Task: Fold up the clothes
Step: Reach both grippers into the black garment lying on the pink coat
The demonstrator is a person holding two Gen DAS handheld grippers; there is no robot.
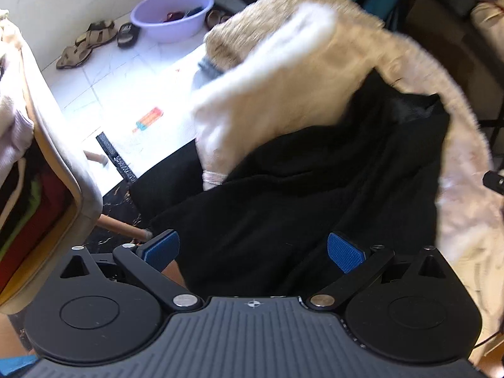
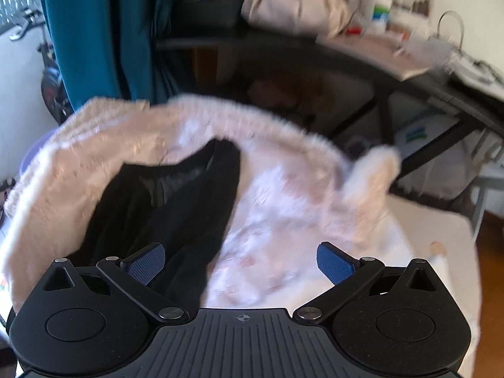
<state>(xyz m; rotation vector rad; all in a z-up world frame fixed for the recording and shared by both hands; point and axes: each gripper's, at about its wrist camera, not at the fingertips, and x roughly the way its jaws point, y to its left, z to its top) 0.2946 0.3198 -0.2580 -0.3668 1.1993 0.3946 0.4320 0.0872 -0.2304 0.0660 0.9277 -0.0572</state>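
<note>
A black garment (image 1: pixel 302 195) lies spread over a fluffy cream blanket (image 1: pixel 318 72). My left gripper (image 1: pixel 253 250) is open just above the garment's near edge, with black cloth between and below its blue pads (image 1: pixel 345 252); no grip is visible. In the right wrist view the same black garment (image 2: pixel 176 195) lies left of centre on the cream blanket (image 2: pixel 283 195). My right gripper (image 2: pixel 241 263) is open over the line where black cloth meets blanket, and nothing is pinched. A cream fold (image 1: pixel 261 94) of blanket is blurred at the garment's far left.
A beige chair or basket with more clothes (image 1: pixel 37 145) stands close on the left. On the white tiled floor (image 1: pixel 126 94) sit a purple basin (image 1: pixel 171 14) and sandals (image 1: pixel 91 41). A teal curtain (image 2: pixel 94 31) hangs behind. A dark cluttered table (image 2: pixel 378 60) is on the right.
</note>
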